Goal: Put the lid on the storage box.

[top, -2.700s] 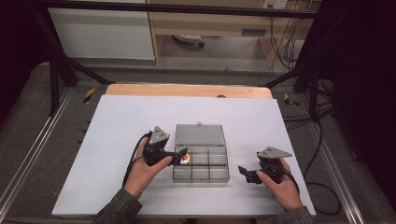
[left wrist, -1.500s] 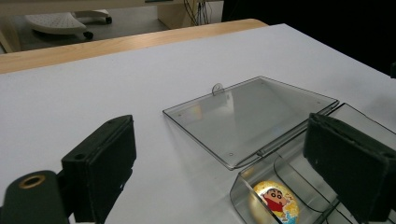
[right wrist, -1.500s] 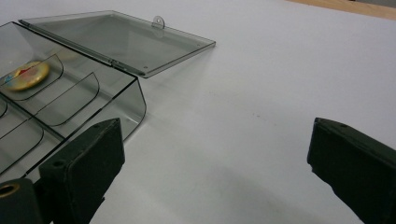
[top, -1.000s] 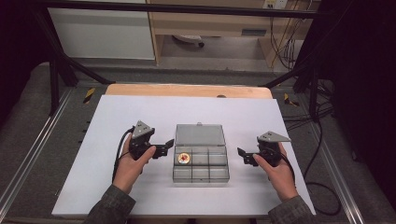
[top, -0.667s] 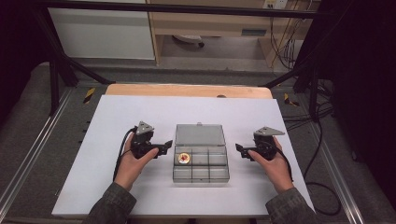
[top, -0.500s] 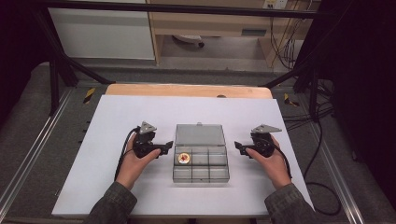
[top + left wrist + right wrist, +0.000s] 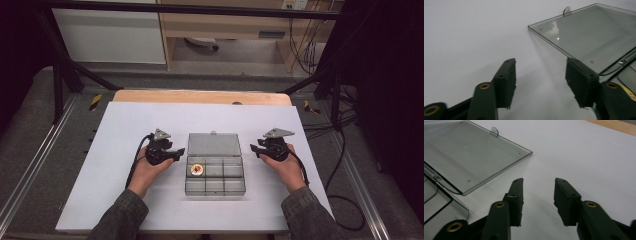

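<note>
High view: grippers flank open box [image 7: 215,171].

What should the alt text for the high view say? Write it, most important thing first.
A clear compartment box sits on a white table, its lid laid open, one round red-and-yellow item inside. The left gripper and right gripper flank the lid, holding nothing.

- Clear compartment box [image 7: 215,177] sits mid-surface, its lid [image 7: 214,144] laid open flat toward the far edge — the one obstacle between the hands.
- White surface [image 7: 125,125] lies bare to the left, right and beyond the lid.
- Left gripper [image 7: 172,154] is just beside the lid's corner; right gripper [image 7: 256,148] is close by the opposite side — nothing between either's jaws.
</note>
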Demonstrator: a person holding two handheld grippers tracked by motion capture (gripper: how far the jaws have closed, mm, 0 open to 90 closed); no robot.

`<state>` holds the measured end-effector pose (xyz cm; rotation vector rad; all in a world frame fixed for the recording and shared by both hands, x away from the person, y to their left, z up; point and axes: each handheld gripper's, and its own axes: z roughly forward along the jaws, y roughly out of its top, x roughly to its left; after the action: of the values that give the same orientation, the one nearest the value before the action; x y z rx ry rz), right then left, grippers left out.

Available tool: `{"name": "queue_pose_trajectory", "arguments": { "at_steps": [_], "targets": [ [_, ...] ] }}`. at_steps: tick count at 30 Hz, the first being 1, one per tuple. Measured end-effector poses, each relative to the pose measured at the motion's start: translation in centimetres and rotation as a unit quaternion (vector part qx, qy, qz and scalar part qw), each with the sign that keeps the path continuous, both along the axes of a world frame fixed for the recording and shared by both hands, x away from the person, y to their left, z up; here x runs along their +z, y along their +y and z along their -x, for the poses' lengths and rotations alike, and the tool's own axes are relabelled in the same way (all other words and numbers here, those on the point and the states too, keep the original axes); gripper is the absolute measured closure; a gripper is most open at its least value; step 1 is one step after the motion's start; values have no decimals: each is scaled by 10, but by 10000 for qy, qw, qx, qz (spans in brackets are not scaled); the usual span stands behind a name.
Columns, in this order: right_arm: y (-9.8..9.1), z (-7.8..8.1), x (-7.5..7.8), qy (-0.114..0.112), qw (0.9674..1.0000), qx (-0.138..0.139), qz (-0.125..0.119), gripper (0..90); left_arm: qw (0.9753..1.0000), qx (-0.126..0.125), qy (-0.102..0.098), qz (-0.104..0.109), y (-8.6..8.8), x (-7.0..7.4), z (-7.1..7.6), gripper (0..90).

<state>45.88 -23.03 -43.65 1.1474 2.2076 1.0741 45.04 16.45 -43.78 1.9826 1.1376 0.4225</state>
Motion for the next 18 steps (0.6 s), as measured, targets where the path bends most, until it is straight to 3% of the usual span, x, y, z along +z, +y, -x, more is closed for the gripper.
{"name": "queue_pose_trajectory", "arguments": {
  "at_steps": [4, 9, 14, 18],
  "targets": [
    [6, -6, -3, 83, 9998, 162, -2, 747, 9999, -30, -87, -116, -2, -2, -7, 567],
    [15, -12, -10, 254, 9990, 325, -163, 866, 9997, -177, -146, -44, -4, -8, -9, 752],
    [21, -12, -20, 391, 9981, 441, -165, 899, 9992, -400, -52, 86, -8, -12, -8, 883],
    [22, -12, -22, 435, 9977, 480, -217, 900, 9985, -540, 4, 37, -16, -17, -8, 899]
  ]
}}
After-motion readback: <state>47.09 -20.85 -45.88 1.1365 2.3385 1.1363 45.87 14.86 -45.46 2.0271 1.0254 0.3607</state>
